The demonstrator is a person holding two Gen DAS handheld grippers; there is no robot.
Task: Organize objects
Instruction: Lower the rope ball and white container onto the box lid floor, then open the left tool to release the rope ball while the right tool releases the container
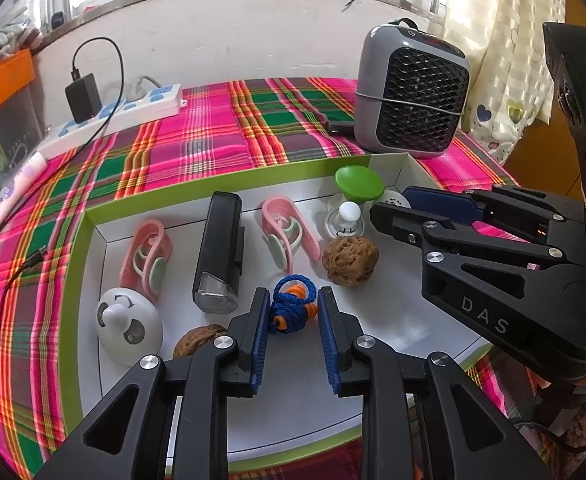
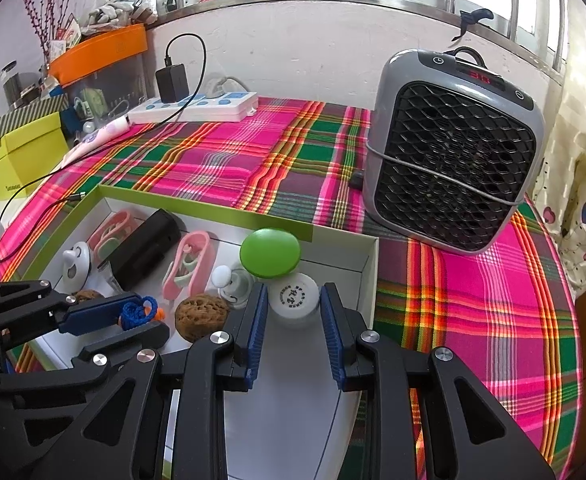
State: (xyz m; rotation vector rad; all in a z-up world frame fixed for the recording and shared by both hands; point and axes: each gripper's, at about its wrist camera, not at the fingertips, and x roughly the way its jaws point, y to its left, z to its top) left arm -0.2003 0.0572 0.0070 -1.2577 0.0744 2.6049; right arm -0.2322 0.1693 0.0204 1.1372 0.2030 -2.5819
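A shallow white tray with a green rim (image 1: pixel 229 189) holds the small items. My left gripper (image 1: pixel 293 296) is shut on a blue cord bundle with orange beads (image 1: pixel 291 308), its blue pads touching both sides low over the tray floor. My right gripper (image 2: pixel 294 292) is shut on a small white round jar (image 2: pixel 295 300) at the tray's right end; a green disc (image 2: pixel 271 254) sits just behind it. Also in the tray are two pink clips (image 1: pixel 147 256), a black lamp (image 1: pixel 219 252), two walnuts (image 1: pixel 351 260) and white dome-shaped pieces (image 1: pixel 129 326).
A grey fan heater (image 2: pixel 453 152) stands on the plaid cloth (image 2: pixel 493 320) right of the tray. A white power strip (image 2: pixel 197 108) with a black charger and cables lies at the back left. A yellow-green box (image 2: pixel 21 156) and an orange bin are at far left.
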